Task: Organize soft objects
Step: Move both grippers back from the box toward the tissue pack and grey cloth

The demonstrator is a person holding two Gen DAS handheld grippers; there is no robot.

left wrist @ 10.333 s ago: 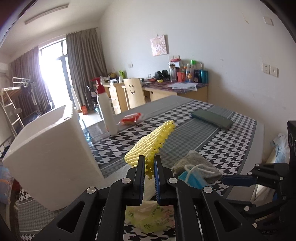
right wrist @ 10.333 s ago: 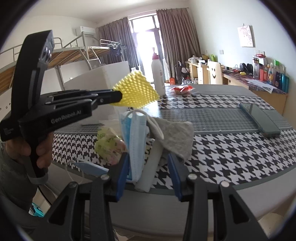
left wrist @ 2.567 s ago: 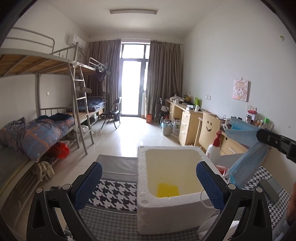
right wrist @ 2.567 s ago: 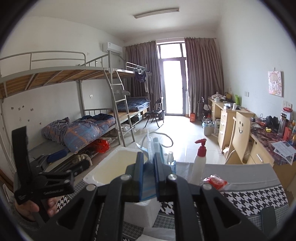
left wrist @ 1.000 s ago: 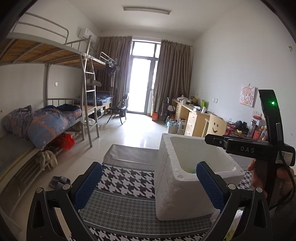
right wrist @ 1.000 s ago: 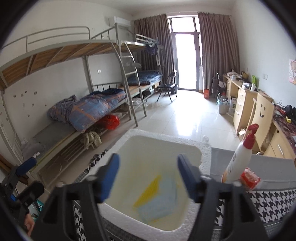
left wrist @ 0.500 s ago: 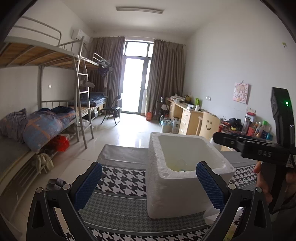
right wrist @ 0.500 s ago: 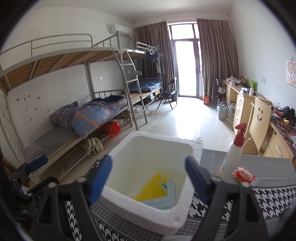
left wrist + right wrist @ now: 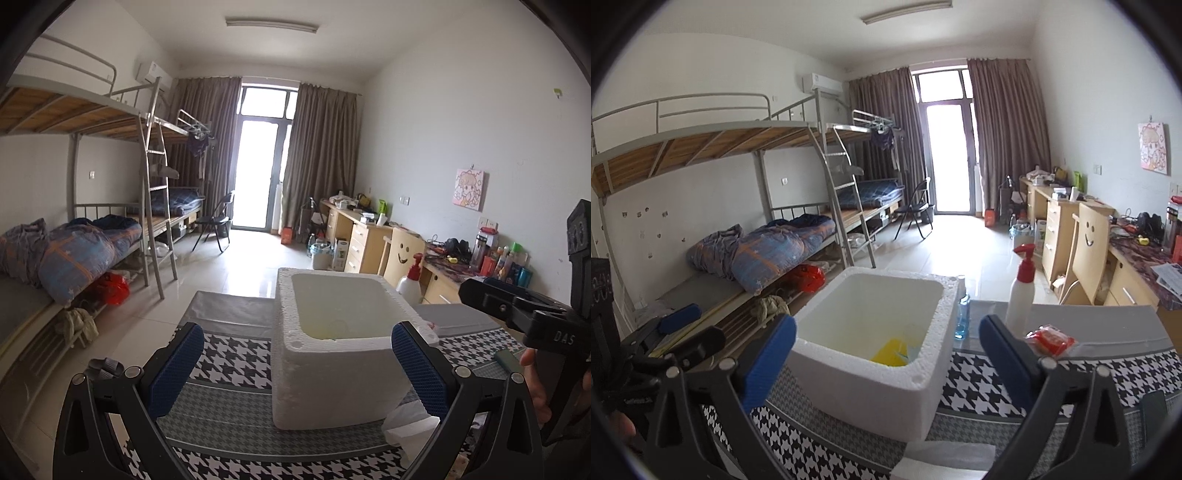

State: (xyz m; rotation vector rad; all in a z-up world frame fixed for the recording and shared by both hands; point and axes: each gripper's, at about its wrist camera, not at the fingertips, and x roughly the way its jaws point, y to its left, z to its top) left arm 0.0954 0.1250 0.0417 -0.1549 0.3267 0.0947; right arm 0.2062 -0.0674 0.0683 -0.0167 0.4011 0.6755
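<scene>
A white foam box [image 9: 875,380] stands on the houndstooth table. At its bottom lie a yellow foam net [image 9: 890,354] and the edge of a blue face mask [image 9: 913,350]. My right gripper [image 9: 886,350] hovers in front of the box, its jaws opening wide with nothing between the blue pads. My left gripper [image 9: 295,354] is open and empty too, short of the foam box [image 9: 332,373]. In the left wrist view the box's contents are hidden. The right gripper [image 9: 476,291] shows at the right edge, held by a hand [image 9: 535,384]. The left gripper [image 9: 690,328] shows at the left edge.
A white spray bottle with a red top [image 9: 1021,291], a red packet [image 9: 1049,338] and a small blue bottle [image 9: 960,317] stand beyond the box. A white plastic sheet [image 9: 945,458] lies by its near side. A dark green case [image 9: 508,360] lies at right. Bunk beds are left, desks right.
Both grippers have drawn back from the box, which now looks smaller. The right jaws have spread wider. The mask held earlier now lies in the box beside the yellow net.
</scene>
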